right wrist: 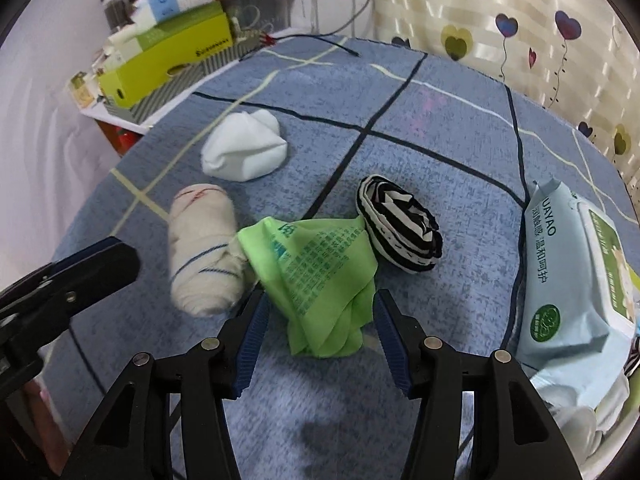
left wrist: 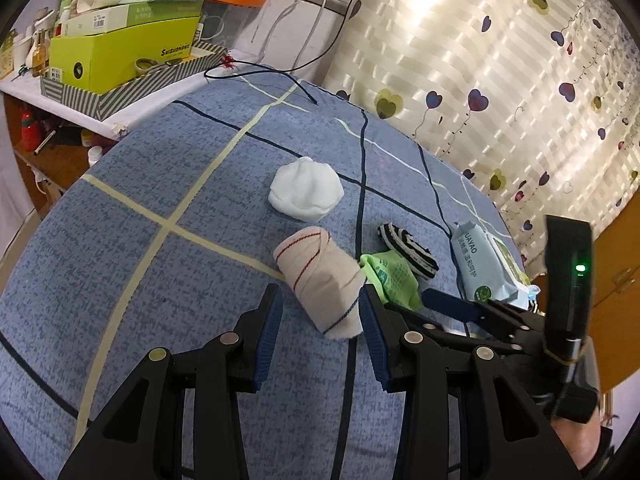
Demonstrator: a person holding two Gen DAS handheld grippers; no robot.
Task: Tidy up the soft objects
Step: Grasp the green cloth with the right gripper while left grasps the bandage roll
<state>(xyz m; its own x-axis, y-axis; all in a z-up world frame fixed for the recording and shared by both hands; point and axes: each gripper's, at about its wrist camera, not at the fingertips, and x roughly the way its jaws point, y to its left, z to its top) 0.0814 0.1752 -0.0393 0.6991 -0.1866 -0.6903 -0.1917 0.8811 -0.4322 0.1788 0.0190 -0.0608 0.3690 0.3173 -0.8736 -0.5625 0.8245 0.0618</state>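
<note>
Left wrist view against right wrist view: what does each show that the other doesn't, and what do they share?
Only the left wrist view shows the left gripper head-on, jaws apart around the near end of the beige bandage roll, plus the right gripper's body with its green light.

Only the right wrist view shows the right gripper head-on, jaws astride the green cloth, and white items below the wipes.

Both show the white cloth bundle, striped roll, wipes pack and blue checked bedsheet.
</note>
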